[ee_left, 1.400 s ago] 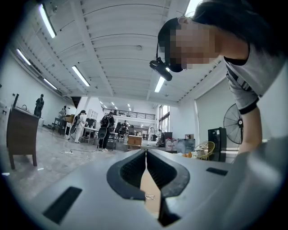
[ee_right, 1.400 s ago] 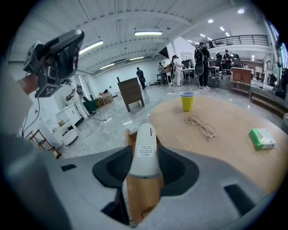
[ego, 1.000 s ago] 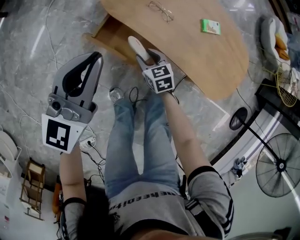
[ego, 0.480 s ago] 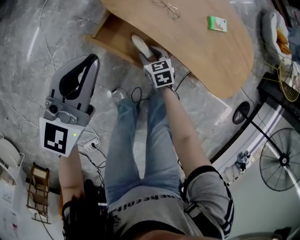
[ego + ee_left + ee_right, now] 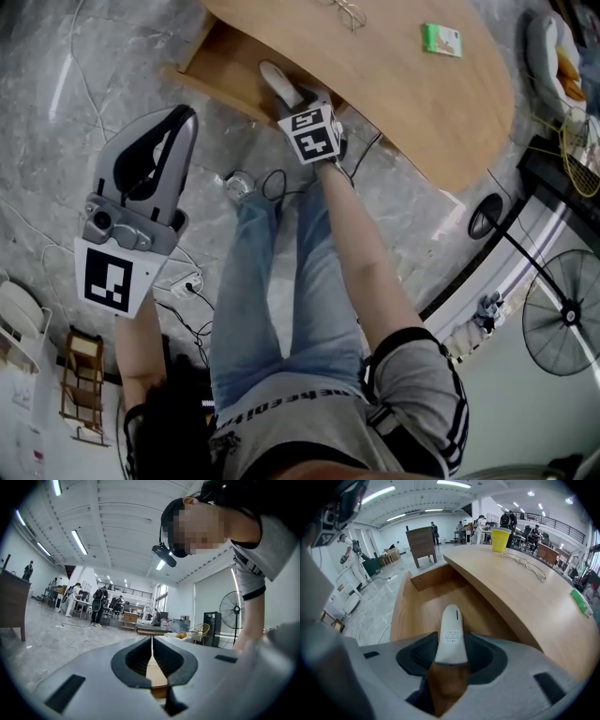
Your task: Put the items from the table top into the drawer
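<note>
Right gripper [image 5: 451, 660] pinches white oblong device [image 5: 451, 630], which sticks out ahead of the jaws over open drawer [image 5: 417, 602]. Left gripper [image 5: 152, 658]: jaws pressed together, nothing between them. Glasses [image 5: 525, 564] on table top [image 5: 534, 606], right of jaws.

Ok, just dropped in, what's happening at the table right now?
A person works with two hand-held grippers. The right hand-held gripper is shut on a white device, angled down over the open drawer, not yet released. The left hand-held gripper is shut and empty, held off to the side over the floor. Glasses, a green packet and a yellow cup sit on the table top.
</note>
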